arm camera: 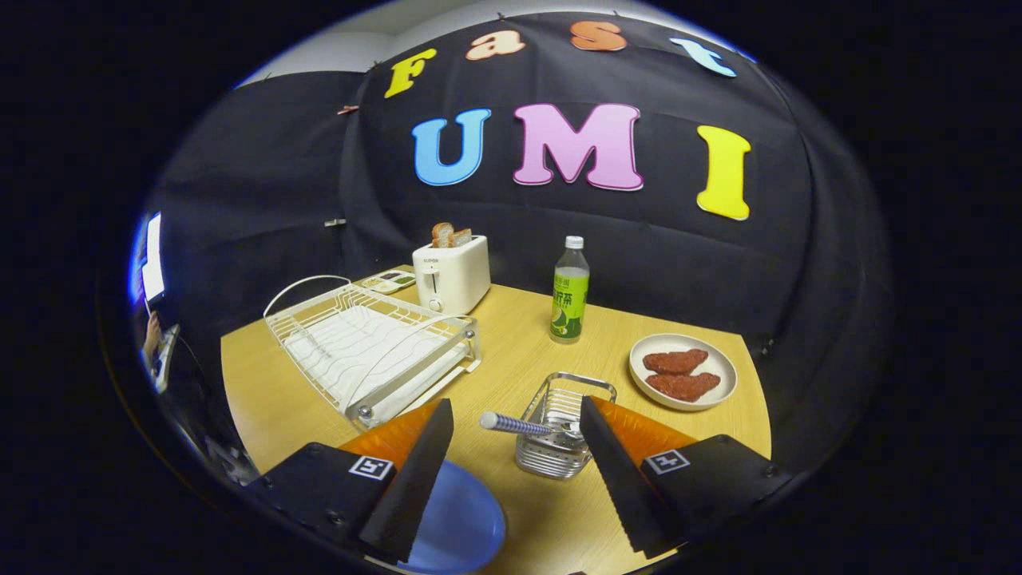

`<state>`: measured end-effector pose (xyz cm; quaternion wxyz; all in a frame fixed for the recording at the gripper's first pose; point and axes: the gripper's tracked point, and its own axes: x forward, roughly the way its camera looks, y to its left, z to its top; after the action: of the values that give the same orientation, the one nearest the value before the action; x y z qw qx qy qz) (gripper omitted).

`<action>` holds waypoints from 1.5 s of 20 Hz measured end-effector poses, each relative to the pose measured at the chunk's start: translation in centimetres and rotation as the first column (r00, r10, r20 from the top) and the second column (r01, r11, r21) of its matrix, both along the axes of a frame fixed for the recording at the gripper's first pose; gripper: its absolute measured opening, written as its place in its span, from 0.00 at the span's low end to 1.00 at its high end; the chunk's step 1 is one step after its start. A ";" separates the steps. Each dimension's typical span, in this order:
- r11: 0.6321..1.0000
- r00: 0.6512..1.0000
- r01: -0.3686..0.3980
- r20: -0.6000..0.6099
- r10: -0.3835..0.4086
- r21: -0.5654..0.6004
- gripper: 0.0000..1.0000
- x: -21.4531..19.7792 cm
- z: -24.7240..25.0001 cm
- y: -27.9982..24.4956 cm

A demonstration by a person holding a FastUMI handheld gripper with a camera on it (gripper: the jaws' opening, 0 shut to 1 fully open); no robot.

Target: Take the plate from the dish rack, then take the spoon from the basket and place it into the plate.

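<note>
A blue plate [463, 523] lies flat on the wooden table [527, 335], partly under my left finger. The white wire dish rack [367, 347] stands beyond the left finger with nothing in it. A small metal wire basket [559, 431] sits just ahead, close to my right finger. The spoon [523, 426] rests in the basket, its blue-and-white striped handle sticking out to the left into the gap between the fingers. My gripper [516, 435] is open above the table, with the spoon handle between the fingertips but untouched.
A white toaster [451, 274] with bread slices stands behind the rack. A green-labelled bottle [570, 291] stands mid-table. A white plate [683, 371] holding two reddish meat pieces lies beyond my right finger. A small tray [387, 280] sits at the back left.
</note>
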<state>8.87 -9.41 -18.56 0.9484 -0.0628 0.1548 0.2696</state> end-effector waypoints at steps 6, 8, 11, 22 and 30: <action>0.988 0.993 -0.068 0.087 0.081 -0.138 0.80 2.1 -2.8 1.9; 0.987 0.991 -0.078 0.095 0.092 -0.141 0.70 2.2 -3.2 2.6; 0.986 0.989 -0.069 0.122 0.088 -0.152 0.48 2.8 -3.3 2.8; 0.985 0.981 -0.025 0.185 0.057 -0.169 0.19 4.1 -0.9 1.9; 0.998 0.993 -0.014 0.114 0.021 -0.060 0.13 4.5 2.9 0.4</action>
<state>13.41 -8.99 -15.66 0.9510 -0.1075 0.1077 0.2691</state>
